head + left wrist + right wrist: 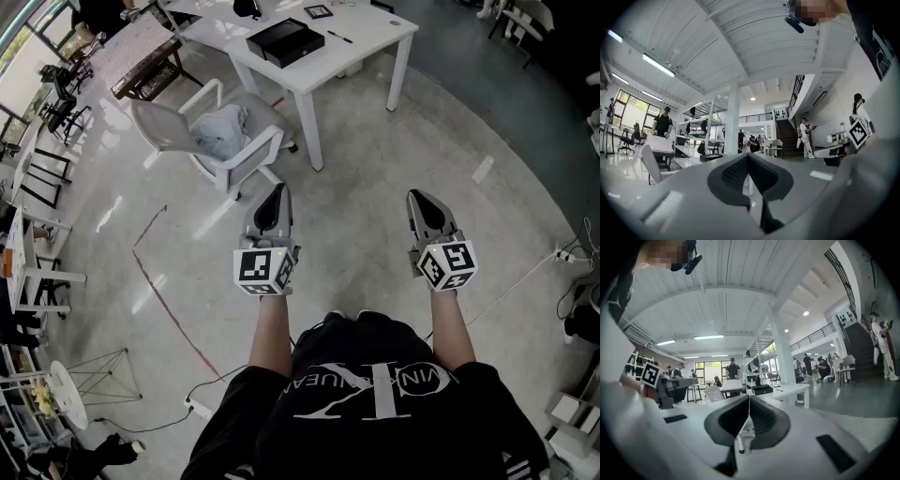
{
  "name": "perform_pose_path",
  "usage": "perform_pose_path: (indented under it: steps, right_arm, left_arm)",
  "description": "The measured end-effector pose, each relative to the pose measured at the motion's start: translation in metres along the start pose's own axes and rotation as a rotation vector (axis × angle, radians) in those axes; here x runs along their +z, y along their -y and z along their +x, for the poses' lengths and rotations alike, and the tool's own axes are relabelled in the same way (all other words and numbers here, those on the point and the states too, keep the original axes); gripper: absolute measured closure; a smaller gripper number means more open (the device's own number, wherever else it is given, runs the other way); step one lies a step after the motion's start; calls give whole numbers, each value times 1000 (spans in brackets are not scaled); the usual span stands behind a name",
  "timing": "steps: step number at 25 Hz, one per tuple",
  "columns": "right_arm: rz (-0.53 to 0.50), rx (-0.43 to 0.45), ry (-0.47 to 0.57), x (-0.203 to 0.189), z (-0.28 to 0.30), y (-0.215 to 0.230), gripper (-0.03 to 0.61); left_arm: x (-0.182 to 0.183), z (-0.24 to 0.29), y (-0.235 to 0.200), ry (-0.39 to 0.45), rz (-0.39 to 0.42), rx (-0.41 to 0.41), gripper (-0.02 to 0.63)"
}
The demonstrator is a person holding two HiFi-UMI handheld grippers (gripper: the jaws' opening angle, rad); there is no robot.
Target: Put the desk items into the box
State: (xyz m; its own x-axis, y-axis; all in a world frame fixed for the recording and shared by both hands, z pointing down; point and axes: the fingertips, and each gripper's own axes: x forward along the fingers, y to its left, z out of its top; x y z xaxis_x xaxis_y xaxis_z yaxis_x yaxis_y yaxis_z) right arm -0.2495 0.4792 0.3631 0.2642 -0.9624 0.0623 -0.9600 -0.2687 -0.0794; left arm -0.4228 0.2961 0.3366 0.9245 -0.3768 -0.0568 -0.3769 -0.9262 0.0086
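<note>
A black box (pixel 285 41) lies on the white table (pixel 375 42) at the top of the head view, well ahead of me. A pen (pixel 339 37) and a small dark square item (pixel 318 11) lie near it. My left gripper (pixel 277 191) and right gripper (pixel 416 195) are held side by side over the bare floor, far short of the table. Both are shut with nothing between the jaws. In the left gripper view the left gripper (pixel 749 155) points toward the table. The right gripper view shows the right gripper (pixel 749 397), with the box (pixel 760 389) beyond it.
A white chair (pixel 211 141) holding a bundle of light cloth stands between me and the table's left end. A red line (pixel 164 300) runs across the floor at the left. Cables and a power strip (pixel 564 253) lie at the right. Several people stand in the background.
</note>
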Motion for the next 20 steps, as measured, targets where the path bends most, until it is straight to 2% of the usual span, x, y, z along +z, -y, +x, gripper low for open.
perform_pose_path:
  steps: [14, 20]
  right_arm:
    - [6, -14, -4, -8, 2, -7, 561]
    - [-39, -16, -36, -18, 8, -17, 560]
  left_arm:
    - [-14, -2, -3, -22, -10, -18, 604]
    - [-24, -2, -8, -32, -29, -37, 604]
